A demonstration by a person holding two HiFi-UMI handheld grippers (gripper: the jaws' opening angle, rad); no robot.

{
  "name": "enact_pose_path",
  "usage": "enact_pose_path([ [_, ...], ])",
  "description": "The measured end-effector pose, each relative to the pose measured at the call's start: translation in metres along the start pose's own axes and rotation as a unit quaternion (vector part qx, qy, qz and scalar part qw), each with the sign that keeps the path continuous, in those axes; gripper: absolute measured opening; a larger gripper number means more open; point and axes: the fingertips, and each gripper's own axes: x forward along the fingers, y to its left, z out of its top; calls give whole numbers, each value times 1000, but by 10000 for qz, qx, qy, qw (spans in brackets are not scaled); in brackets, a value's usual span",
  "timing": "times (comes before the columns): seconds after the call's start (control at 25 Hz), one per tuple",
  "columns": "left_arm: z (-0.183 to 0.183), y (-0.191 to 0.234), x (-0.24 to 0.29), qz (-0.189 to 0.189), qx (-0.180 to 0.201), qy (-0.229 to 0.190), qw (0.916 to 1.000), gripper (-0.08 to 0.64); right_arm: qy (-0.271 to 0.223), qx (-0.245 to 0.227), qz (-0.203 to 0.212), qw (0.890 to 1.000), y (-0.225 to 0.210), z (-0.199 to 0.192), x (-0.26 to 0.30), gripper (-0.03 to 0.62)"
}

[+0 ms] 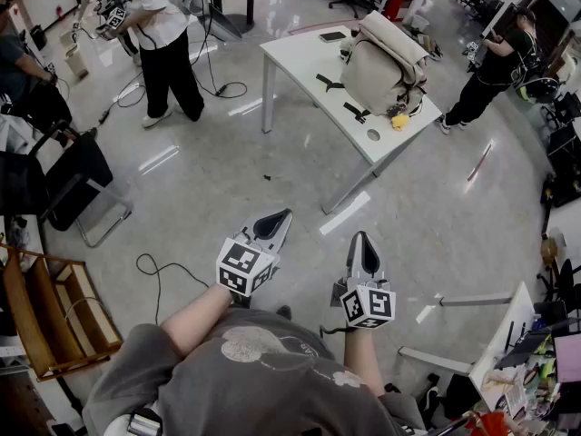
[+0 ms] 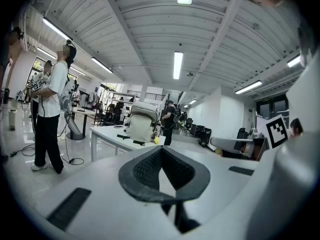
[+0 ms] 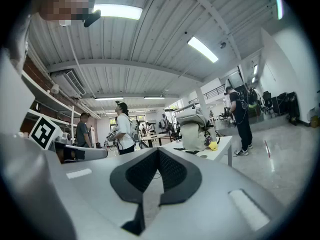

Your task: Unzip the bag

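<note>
Task not started: the bag [image 1: 386,66] sits on the far table [image 1: 300,62], untouched, well apart from both grippers. Left gripper [image 1: 272,224] and right gripper [image 1: 363,248] are closed and empty, held near the body. All unzipping remains, by my reading.

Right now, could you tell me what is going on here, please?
A person stands holding a left hand-held gripper and a right hand-held gripper, both shut and empty, over the floor. The beige backpack sits on the white table some way ahead, untouched. Unzipping has not started.
</note>
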Motion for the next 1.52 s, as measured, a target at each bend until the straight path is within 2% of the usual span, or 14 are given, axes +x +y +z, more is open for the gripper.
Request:
enact_pose_path([
  [0.64,-3,5,-14,95,-67,14,9999,6,-43,-2,56,10000,13,0,-7,-2],
  [1.0,-16,24,-27,83,-239,116,9996,6,-83,348,-312,9989,13,-9,-5,-1],
  [1.52,-9,73,-28,-226,-409,-27,9989,6,-137,282,-781,9965,37,-15,29,0],
])
